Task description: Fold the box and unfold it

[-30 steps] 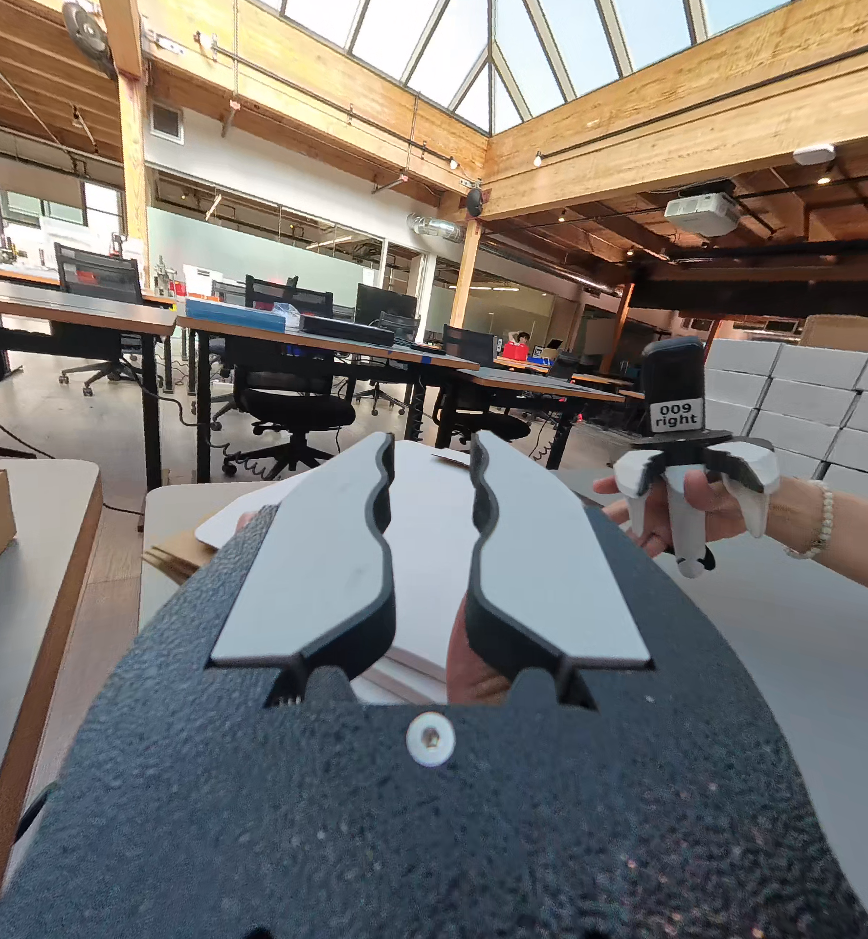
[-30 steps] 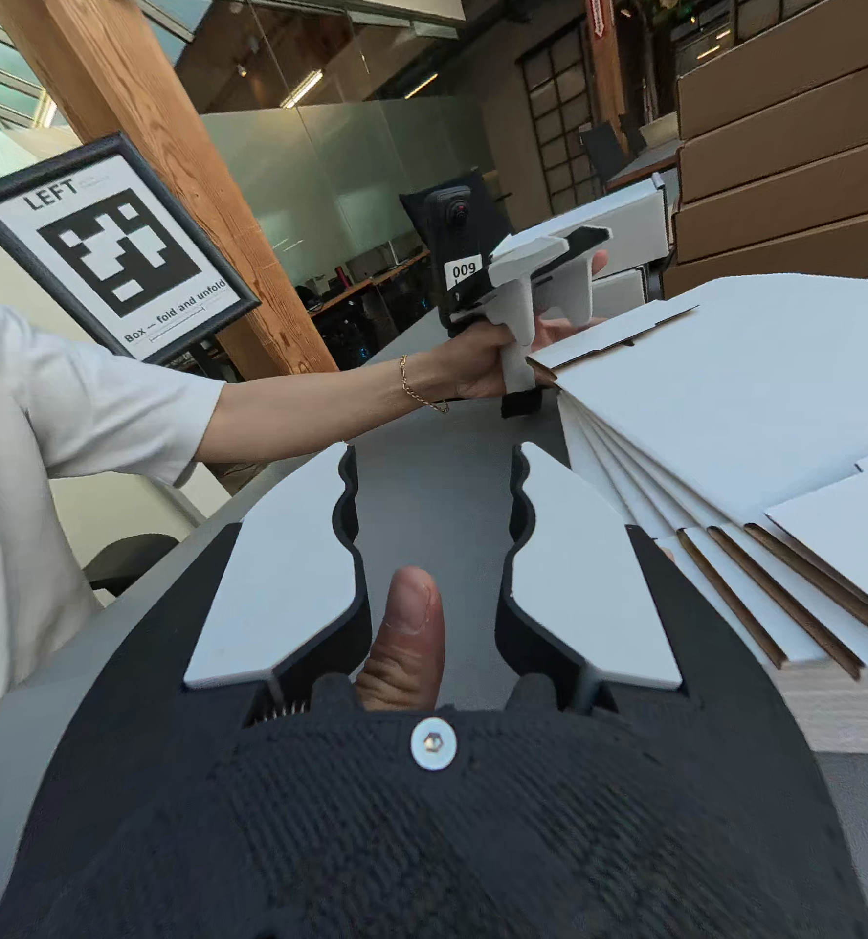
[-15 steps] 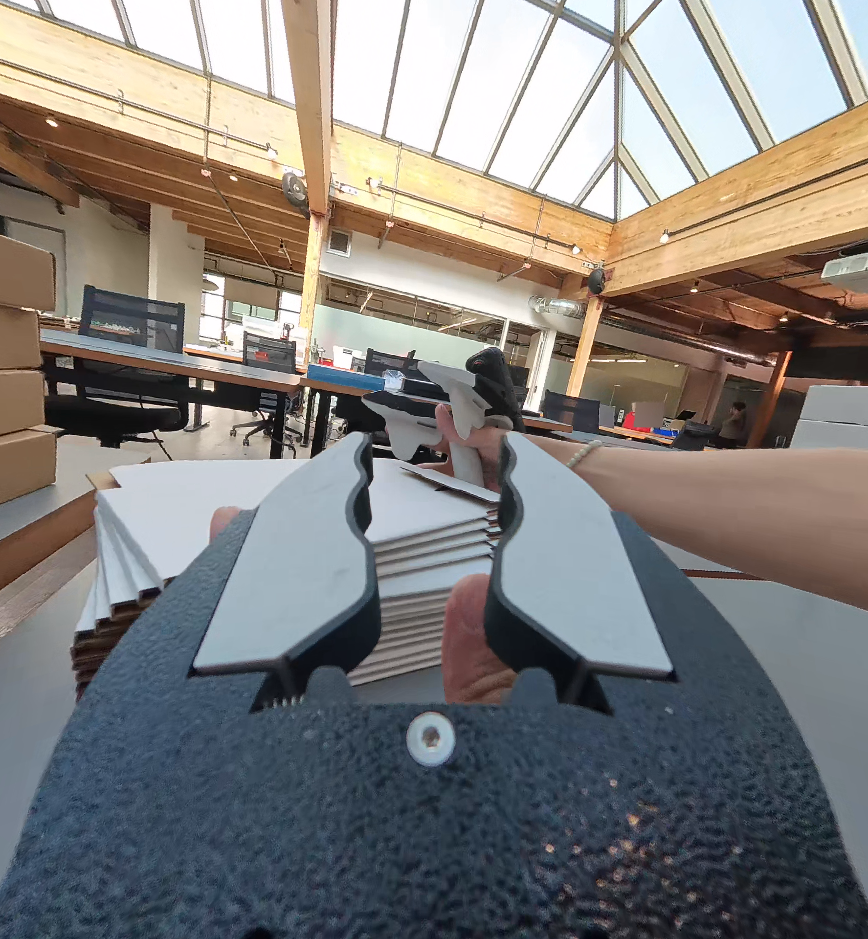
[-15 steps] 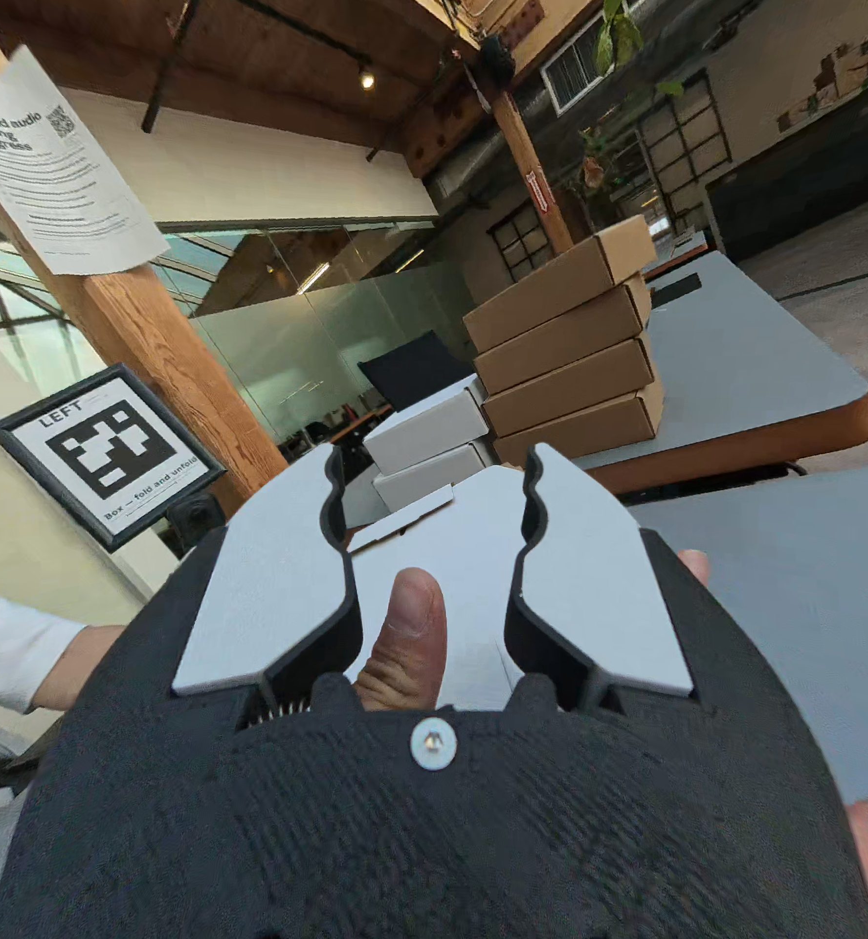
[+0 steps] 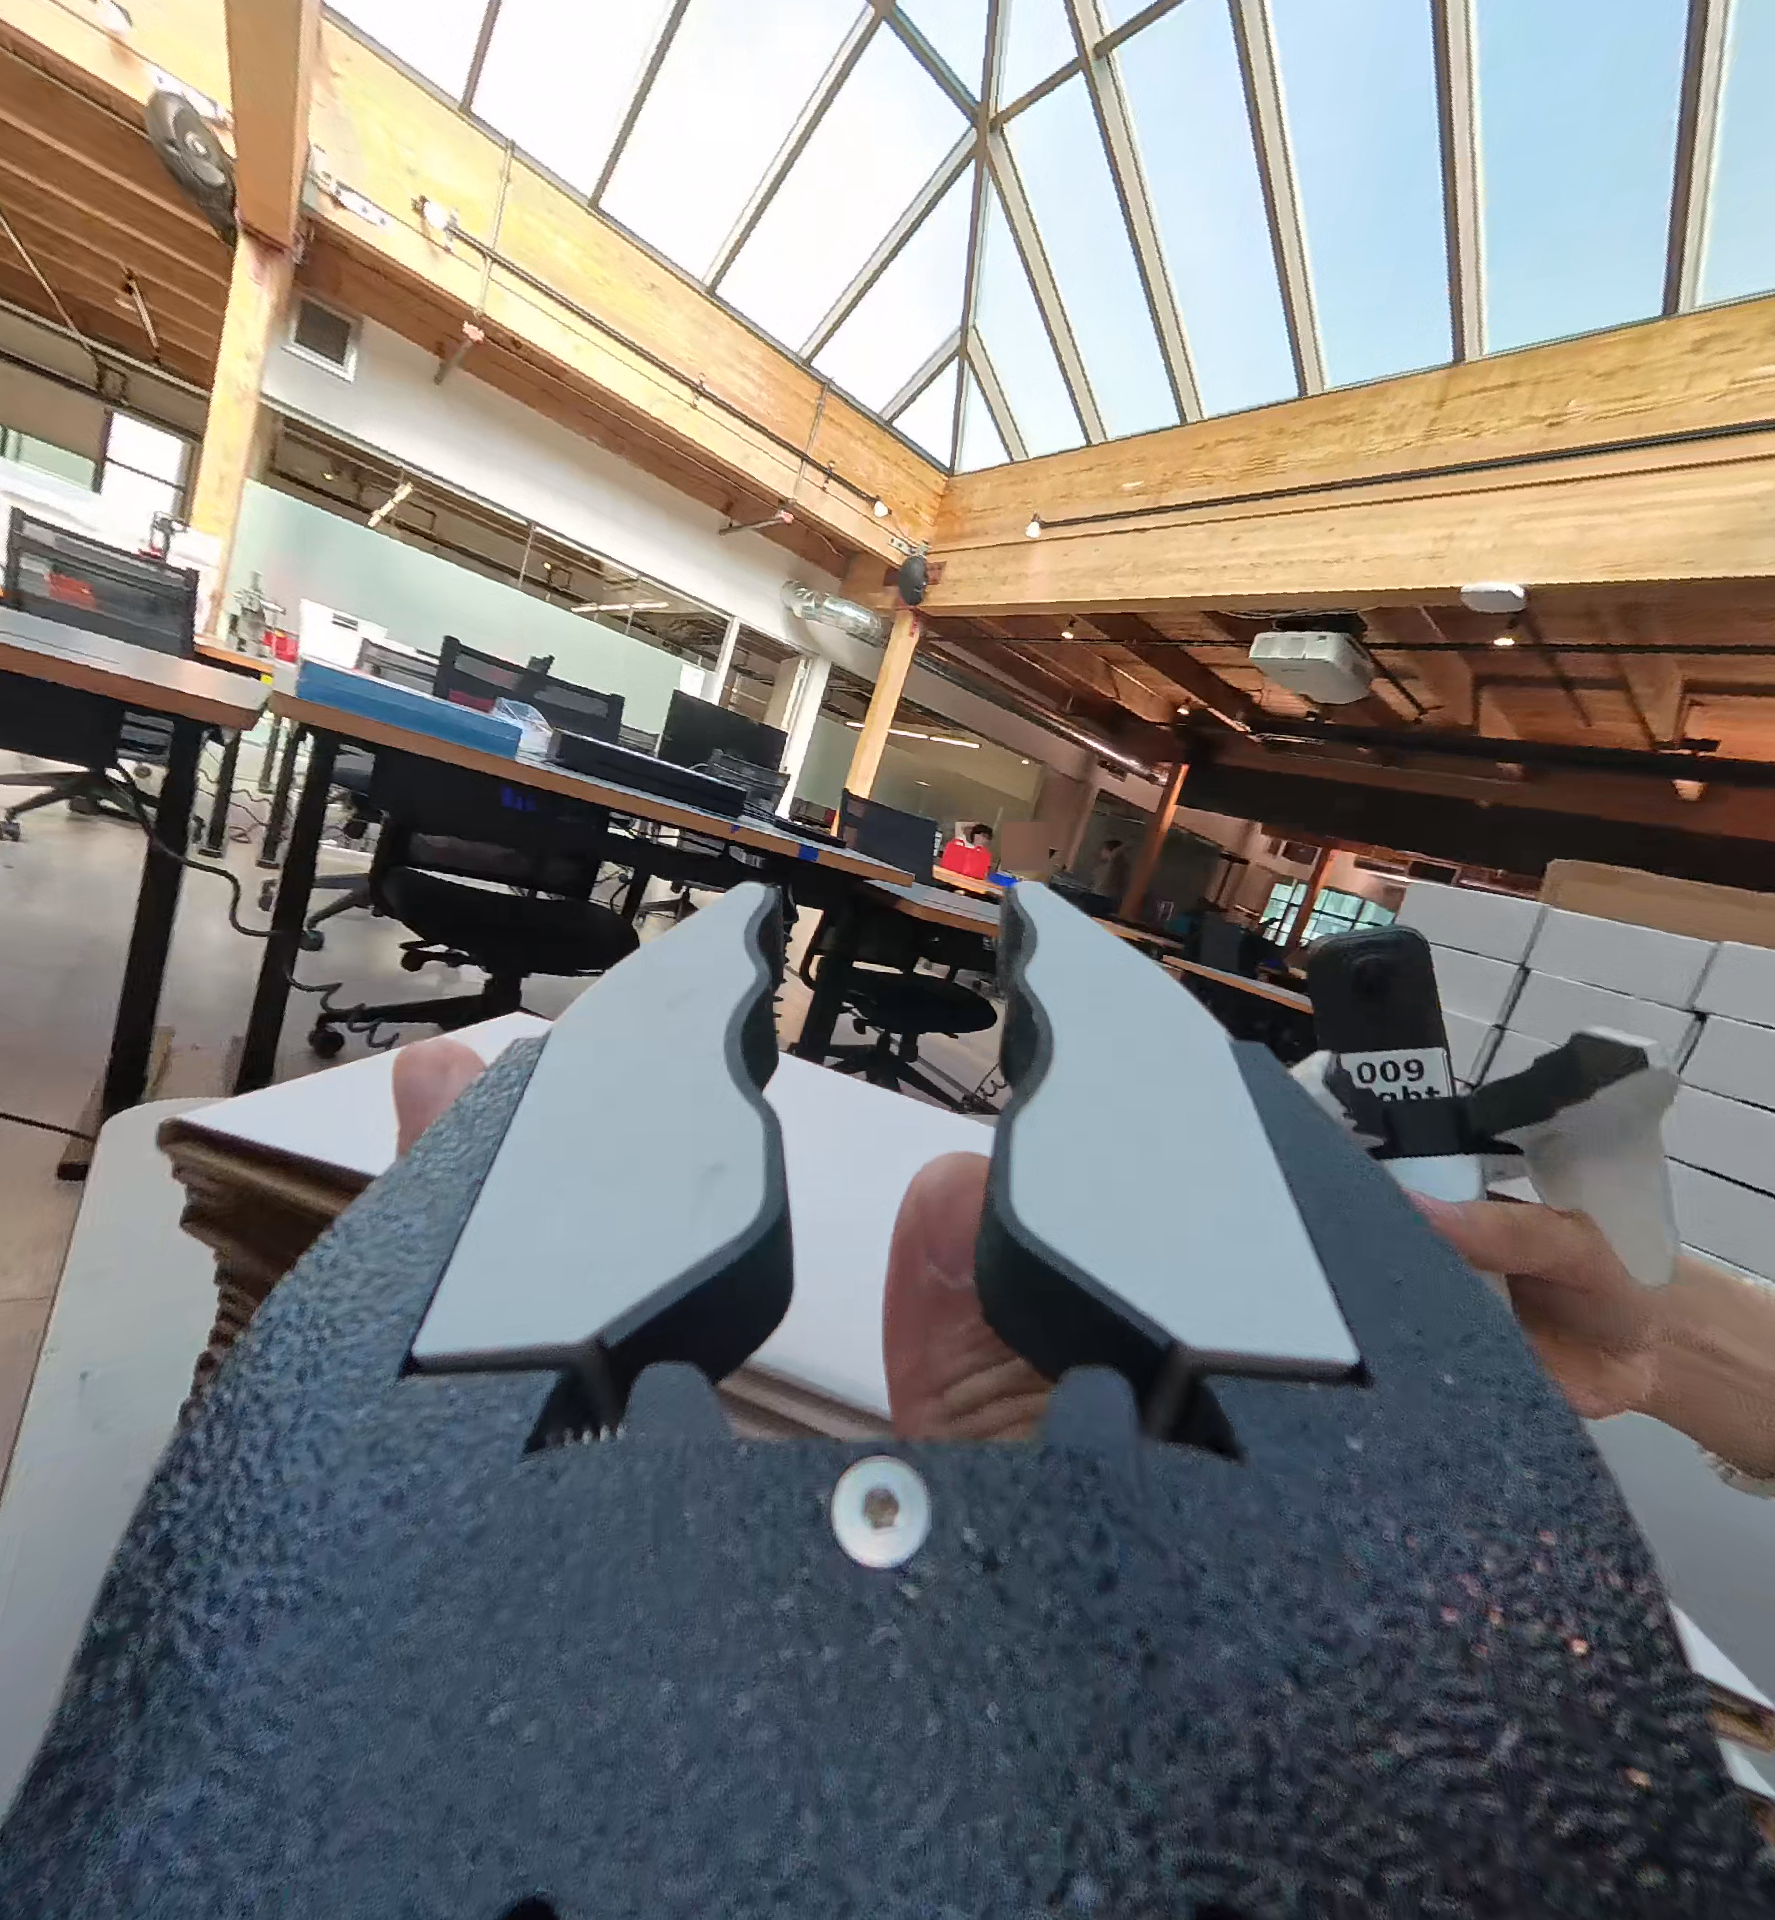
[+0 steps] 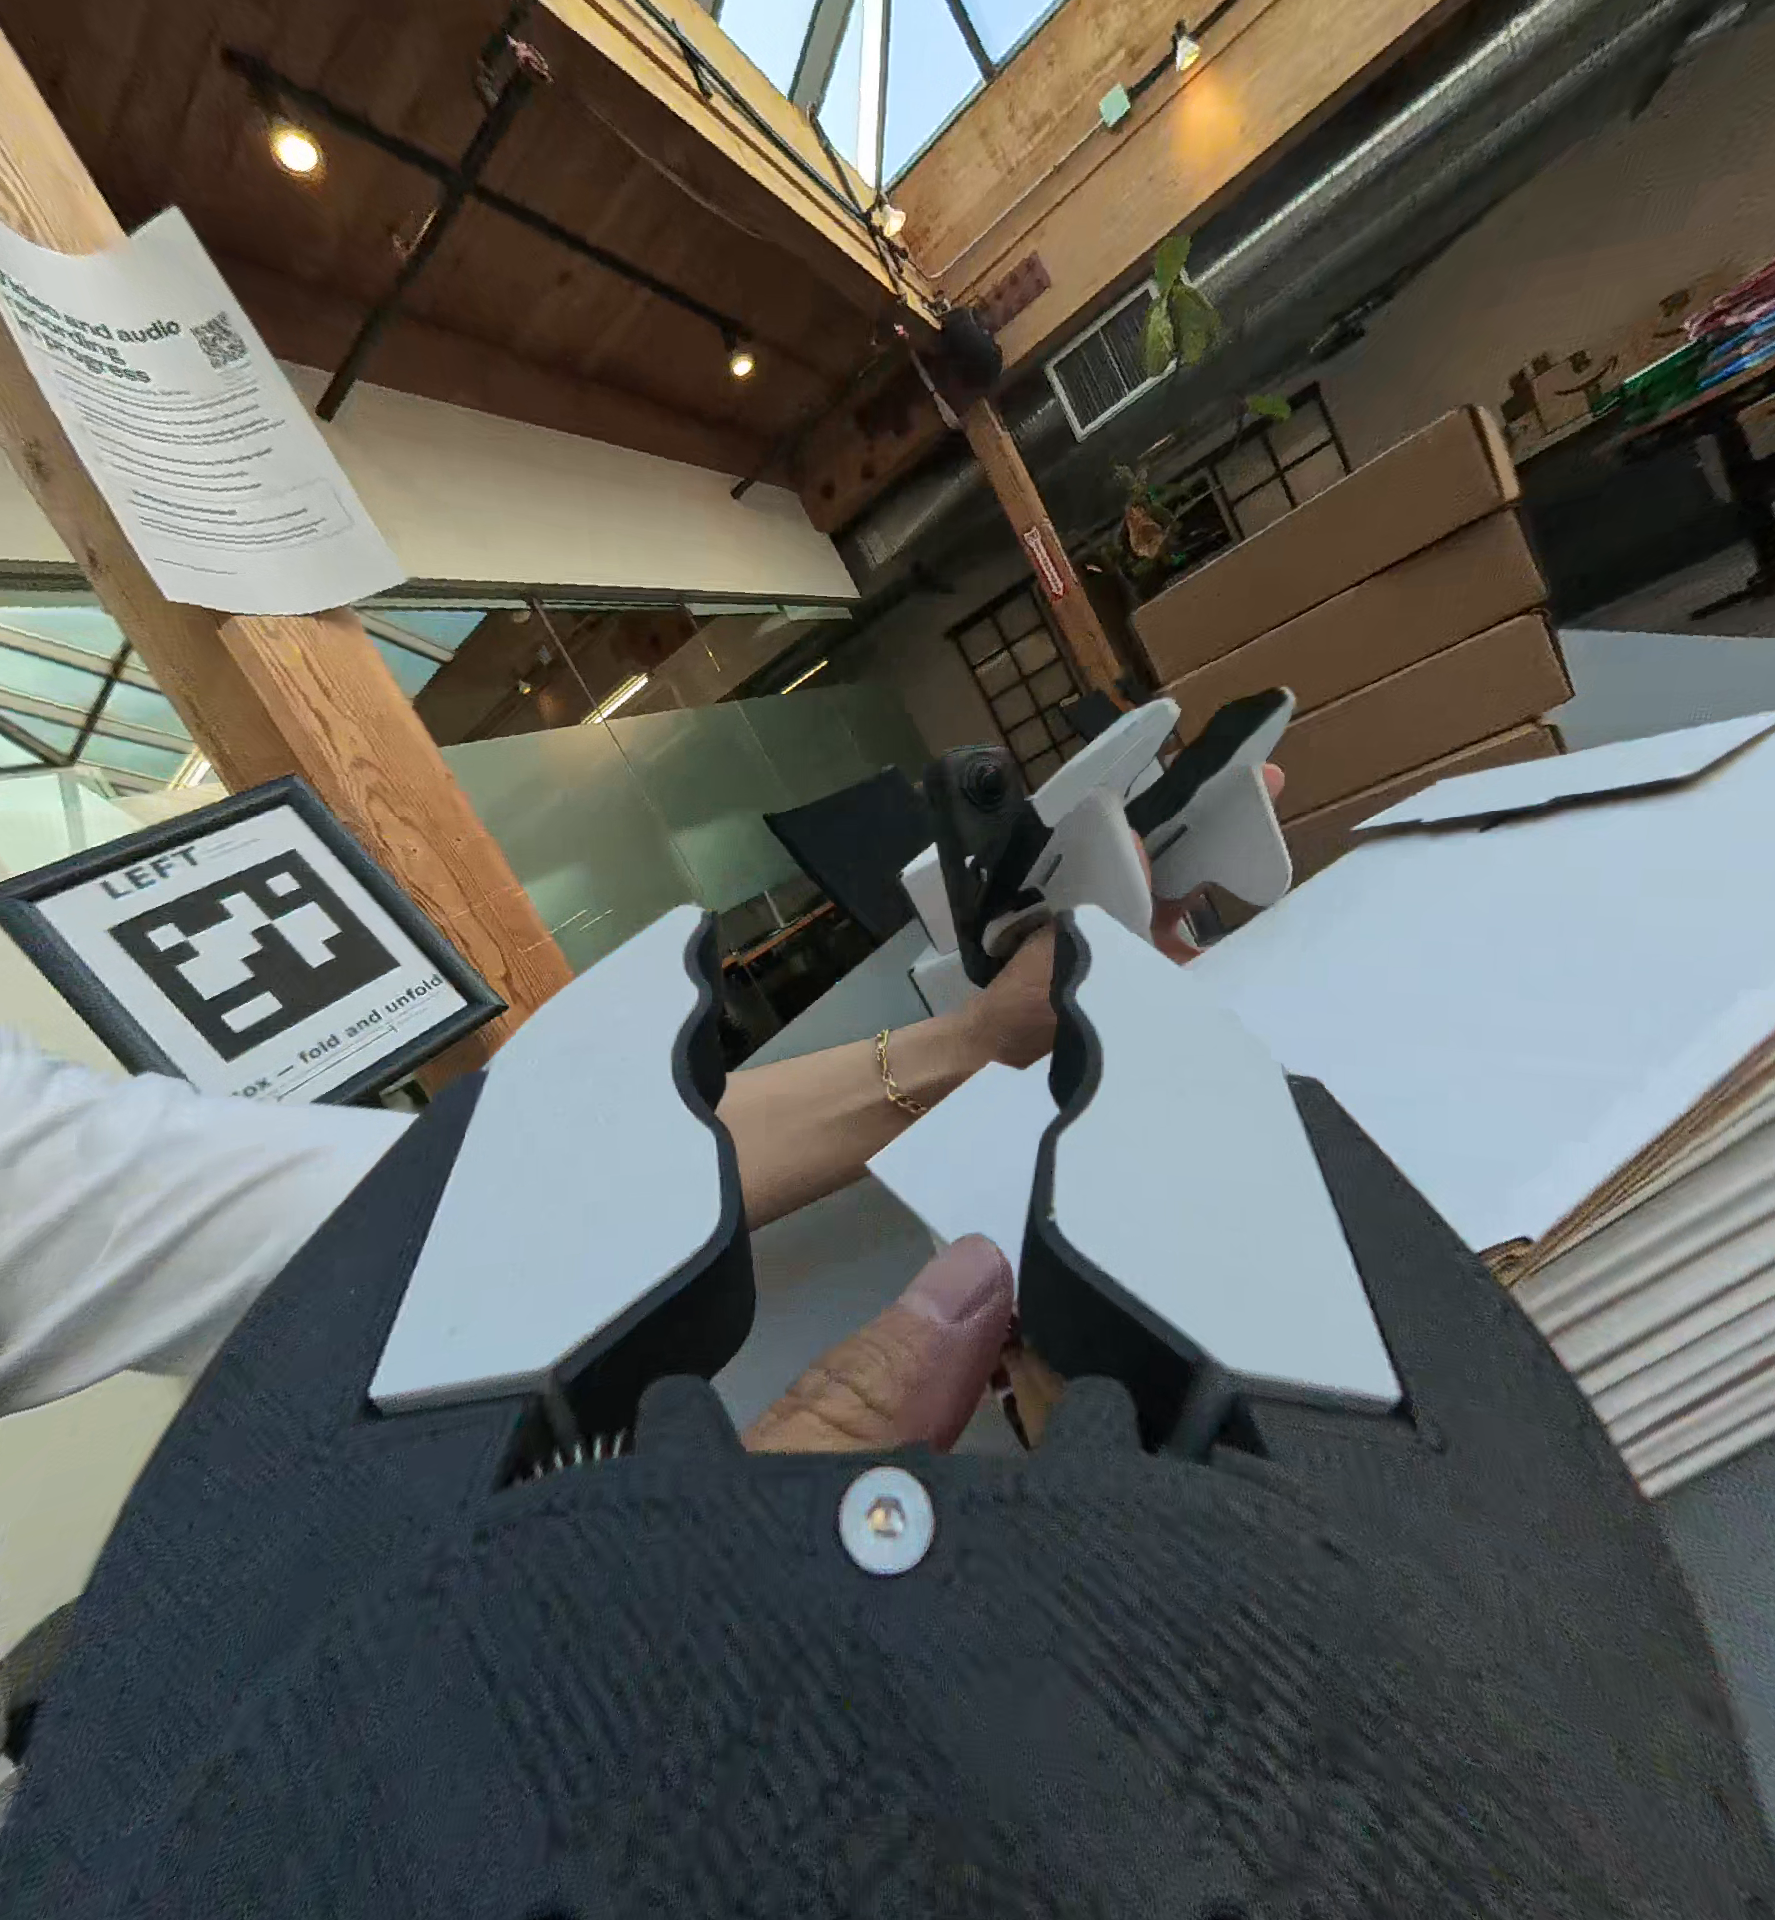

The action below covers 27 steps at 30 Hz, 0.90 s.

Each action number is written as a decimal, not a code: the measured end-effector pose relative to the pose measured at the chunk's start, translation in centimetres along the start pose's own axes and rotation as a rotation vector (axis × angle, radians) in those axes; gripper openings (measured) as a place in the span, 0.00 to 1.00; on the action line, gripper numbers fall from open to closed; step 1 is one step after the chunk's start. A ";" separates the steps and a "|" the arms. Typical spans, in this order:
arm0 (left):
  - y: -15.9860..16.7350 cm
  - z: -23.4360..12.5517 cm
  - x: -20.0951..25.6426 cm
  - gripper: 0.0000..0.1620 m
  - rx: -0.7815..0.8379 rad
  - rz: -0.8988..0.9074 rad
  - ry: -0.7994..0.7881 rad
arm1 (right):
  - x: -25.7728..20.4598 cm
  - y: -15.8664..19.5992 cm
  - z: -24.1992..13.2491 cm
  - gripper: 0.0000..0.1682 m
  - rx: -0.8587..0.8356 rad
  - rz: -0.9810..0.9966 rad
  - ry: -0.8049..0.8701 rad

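White flat box sheets form a stack (image 6: 1548, 1049) on the grey tabletop (image 5: 52, 1382); the left gripper (image 5: 888, 940), jaws spread, hovers above the stack; the right gripper (image 6: 888, 935), jaws spread and empty, is just beside the stack's corner; brown boxes (image 6: 1371, 623) stand behind the stack.

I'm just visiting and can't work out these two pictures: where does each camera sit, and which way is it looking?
Left wrist view: sits on the left gripper, looks over the stack of flat white boxes towards desks; a thumb shows.
Right wrist view: sits on the right gripper, looks towards a wooden post; a thumb shows.
Shared: the stack, and each shows the other gripper.
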<state>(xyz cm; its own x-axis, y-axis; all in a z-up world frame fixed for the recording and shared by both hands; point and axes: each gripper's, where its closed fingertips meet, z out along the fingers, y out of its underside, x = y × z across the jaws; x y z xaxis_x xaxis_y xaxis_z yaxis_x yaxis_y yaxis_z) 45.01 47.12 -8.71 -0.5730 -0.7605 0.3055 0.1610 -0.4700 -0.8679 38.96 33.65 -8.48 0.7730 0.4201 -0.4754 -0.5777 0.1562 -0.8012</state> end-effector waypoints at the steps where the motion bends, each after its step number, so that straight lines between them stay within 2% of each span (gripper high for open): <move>1: -0.6 -0.2 0.6 0.25 -0.003 -0.008 0.017 | -0.6 0.5 0.0 0.38 0.006 -0.002 0.017; 4: -2.1 -2.2 4.5 0.27 -0.031 0.067 0.023 | -0.8 0.7 -0.3 0.41 0.110 0.015 0.102; 8: 0.7 -6.4 10.2 0.36 -0.164 0.153 -0.012 | -1.7 2.4 1.0 0.44 0.133 0.040 0.108; 12: 2.7 -8.5 12.9 0.36 -0.146 0.180 -0.091 | -2.0 3.4 3.1 0.48 0.190 -0.037 0.182; 15: 2.3 -7.8 12.7 0.34 -0.084 0.192 -0.120 | -1.9 4.9 5.4 0.49 0.222 -0.131 0.255; 18: 1.9 -7.0 10.8 0.33 -0.052 0.191 -0.131 | -1.5 6.4 8.4 0.55 0.233 -0.199 0.302; 21: 0.6 -7.6 8.9 0.32 0.002 0.160 -0.153 | -0.3 6.3 10.2 0.58 0.281 -0.235 0.355; 23: 0.2 -8.5 8.9 0.32 -0.015 0.135 -0.154 | 0.0 6.5 11.2 0.62 0.288 -0.201 0.316; 25: -0.4 -10.0 9.7 0.35 -0.040 0.188 -0.171 | -0.3 6.8 11.1 0.65 0.251 -0.123 0.286; 27: -0.7 -11.3 10.3 0.47 -0.132 0.282 -0.211 | -1.3 5.7 9.4 0.68 0.257 -0.113 0.324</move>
<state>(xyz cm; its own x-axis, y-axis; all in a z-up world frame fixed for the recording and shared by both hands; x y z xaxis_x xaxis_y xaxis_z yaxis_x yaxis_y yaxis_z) 29.89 44.73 -9.39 -0.3409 -0.9338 0.1088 0.1758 -0.1770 -0.9684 32.20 42.43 -8.98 0.8542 0.0913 -0.5119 -0.4992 0.4199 -0.7580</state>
